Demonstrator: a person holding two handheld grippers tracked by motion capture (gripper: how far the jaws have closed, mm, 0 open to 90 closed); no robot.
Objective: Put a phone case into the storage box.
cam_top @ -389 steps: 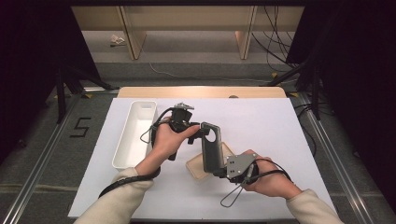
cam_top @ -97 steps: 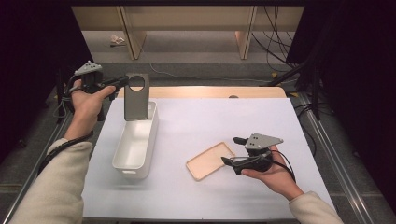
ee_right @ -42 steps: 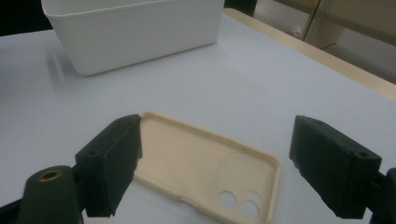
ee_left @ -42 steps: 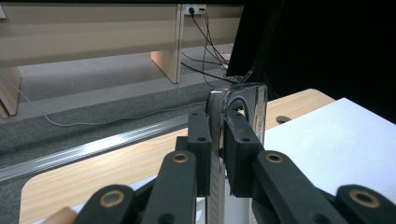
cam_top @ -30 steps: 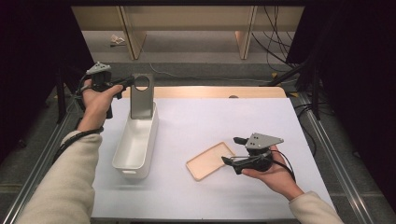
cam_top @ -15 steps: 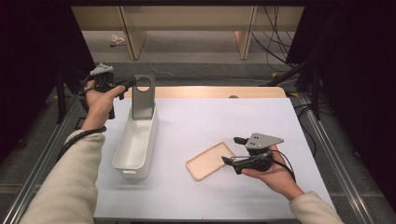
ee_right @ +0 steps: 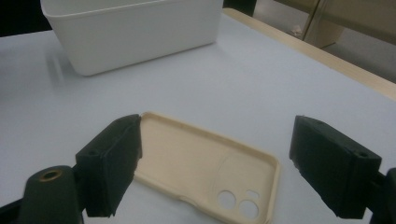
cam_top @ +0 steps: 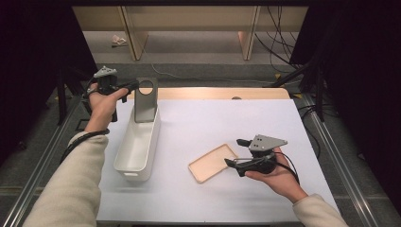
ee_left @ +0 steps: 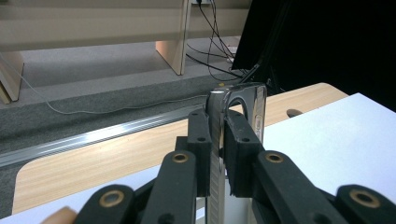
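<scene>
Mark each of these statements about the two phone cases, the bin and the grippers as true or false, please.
1. The left gripper is shut on the grey case. True.
2. The grey case lies flat on the table. False: it is upright at the far end of the white bin.
3. The beige case lies with its inside facing up. True.
4. The right gripper is shut on the beige case. False: its fingers stand open, one on each side of the case.
5. The bin holds the beige case. False: that case lies on the table, beside the bin.
</scene>
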